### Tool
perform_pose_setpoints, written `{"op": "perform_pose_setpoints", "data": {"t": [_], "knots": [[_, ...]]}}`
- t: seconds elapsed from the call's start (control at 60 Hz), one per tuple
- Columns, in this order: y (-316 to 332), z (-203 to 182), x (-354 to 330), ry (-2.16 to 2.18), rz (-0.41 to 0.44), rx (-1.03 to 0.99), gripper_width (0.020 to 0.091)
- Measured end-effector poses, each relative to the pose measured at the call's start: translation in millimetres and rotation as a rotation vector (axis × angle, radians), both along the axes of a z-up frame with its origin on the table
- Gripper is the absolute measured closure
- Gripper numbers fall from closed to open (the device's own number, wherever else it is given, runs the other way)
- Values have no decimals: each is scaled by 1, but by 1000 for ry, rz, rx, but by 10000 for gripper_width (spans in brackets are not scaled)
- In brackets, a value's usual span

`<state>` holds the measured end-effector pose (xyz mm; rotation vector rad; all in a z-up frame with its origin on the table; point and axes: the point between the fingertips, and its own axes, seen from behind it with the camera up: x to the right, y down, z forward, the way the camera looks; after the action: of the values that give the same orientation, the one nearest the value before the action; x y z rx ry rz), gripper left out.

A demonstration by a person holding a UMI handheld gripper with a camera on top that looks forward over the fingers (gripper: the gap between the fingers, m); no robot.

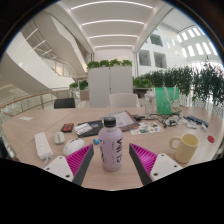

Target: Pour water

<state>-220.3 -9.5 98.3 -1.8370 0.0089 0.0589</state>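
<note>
A pink bottle (111,146) with a white cap and dark lettering stands upright on the wooden table (40,122), between my two fingers. My gripper (112,160) is open: its magenta pads (83,158) flank the bottle with a gap on each side. A pale yellow mug (186,148) with a handle sits to the right of the bottle, beyond my right finger.
A white remote-like device (43,146) lies left of the fingers. Books and papers (84,127) are spread behind the bottle, with a green bottle (162,102) and more clutter at the back right. Chairs (64,103), planters and an atrium lie beyond.
</note>
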Motion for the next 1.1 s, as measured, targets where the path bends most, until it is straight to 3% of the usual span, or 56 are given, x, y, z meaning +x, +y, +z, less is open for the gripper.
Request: {"op": "perform_pose_setpoints", "data": {"t": [0.133,0.183,0.217,0.433,0.583,0.667,0.767,0.883,0.983,1.1], "knots": [[55,-17,-4,-31,19,18,305],[71,-24,-5,-33,24,15,404],[77,-28,-8,-26,38,13,534],[91,-25,-8,-35,60,84,572],[94,-26,-9,12,72,19,698],[90,-10,-15,111,98,-13,697],[88,55,11,357,109,35,696],[88,114,72,773,33,42,696],[90,110,139,1126,-70,13,697],[81,73,180,1548,-167,-70,699]]}}
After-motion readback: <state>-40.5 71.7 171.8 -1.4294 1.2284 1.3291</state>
